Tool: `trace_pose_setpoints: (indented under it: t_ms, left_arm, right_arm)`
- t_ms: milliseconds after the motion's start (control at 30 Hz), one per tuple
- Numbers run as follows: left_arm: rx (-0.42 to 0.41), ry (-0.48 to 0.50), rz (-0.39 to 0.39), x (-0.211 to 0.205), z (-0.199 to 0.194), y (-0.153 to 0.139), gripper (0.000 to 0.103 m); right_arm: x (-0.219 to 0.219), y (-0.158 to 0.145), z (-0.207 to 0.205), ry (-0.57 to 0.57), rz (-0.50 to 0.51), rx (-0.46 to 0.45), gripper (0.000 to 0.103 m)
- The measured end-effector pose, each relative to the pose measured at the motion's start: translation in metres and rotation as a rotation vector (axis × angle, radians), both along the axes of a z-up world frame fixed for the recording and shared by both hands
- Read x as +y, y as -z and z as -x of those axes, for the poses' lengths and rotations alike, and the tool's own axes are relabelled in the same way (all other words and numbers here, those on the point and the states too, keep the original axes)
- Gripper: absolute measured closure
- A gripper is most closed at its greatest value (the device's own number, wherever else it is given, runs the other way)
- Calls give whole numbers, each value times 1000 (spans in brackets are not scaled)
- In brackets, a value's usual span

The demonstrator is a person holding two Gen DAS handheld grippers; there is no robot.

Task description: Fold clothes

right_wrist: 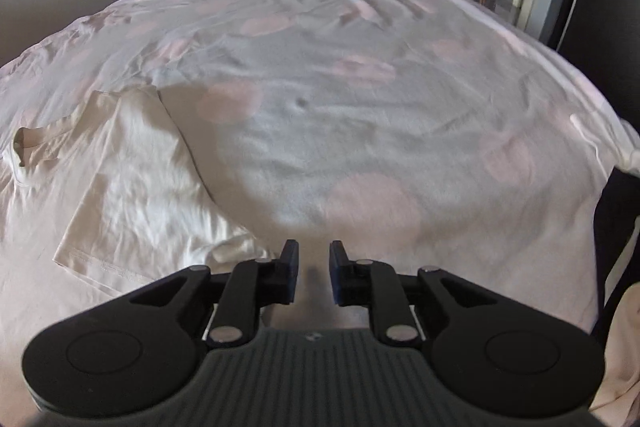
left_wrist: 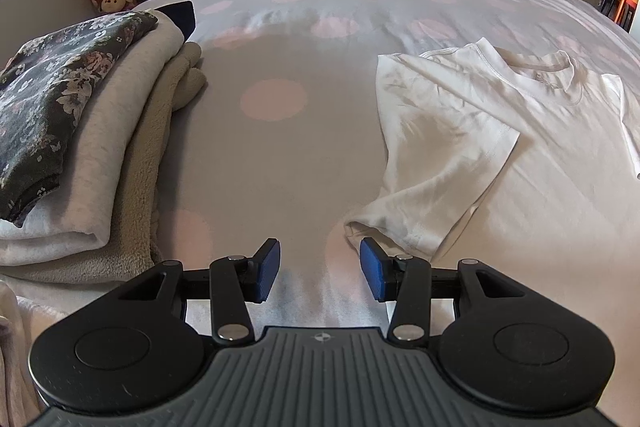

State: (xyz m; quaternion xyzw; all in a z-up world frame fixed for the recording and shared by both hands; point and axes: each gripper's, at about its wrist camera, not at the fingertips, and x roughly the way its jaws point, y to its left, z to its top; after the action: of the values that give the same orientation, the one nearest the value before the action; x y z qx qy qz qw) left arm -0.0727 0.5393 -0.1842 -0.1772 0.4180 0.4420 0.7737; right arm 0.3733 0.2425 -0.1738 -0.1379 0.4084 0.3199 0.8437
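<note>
On the bed (left_wrist: 304, 155), left view: left gripper (left_wrist: 319, 271) hangs with jaws apart, nothing between, its right pad just beside the shirt (left_wrist: 448, 131); folded stack (left_wrist: 80, 131) far left. Right view: right gripper (right_wrist: 314, 271) narrowly parted, empty; shirt (right_wrist: 132, 179) lies left.

White T-shirt (left_wrist: 452, 131) cut off rightward

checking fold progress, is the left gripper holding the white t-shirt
No, the left gripper is open with nothing between its pads, and the white t-shirt lies flat on the bed beside it.
</note>
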Motion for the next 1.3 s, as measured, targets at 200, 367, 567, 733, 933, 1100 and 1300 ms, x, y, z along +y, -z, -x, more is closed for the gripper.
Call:
trace_pose_setpoints:
  t_ms: [200, 367, 567, 733, 933, 1100, 1300]
  left_arm:
    - [16, -13, -1, 1, 1, 0, 61]
    - [73, -65, 3, 11, 7, 5, 61]
    - [139, -100, -12, 21, 14, 8, 61]
    - [124, -109, 7, 25, 19, 12, 61]
    - [105, -112, 22, 28, 24, 15, 61]
    - [88, -121, 30, 32, 25, 17, 61]
    - [90, -113, 22, 33, 24, 17, 61]
  right_arm:
    - [55, -34, 5, -114, 3, -48, 83]
    - [132, -47, 15, -193, 76, -86, 76]
    - [209, -44, 21, -209, 173, -95, 76]
    - [259, -24, 25, -211, 248, -105, 58]
    - [289, 8, 15, -193, 425, -147, 87]
    - [294, 18, -4, -140, 486, -181, 97]
    - [292, 33, -36, -57, 432, -134, 97]
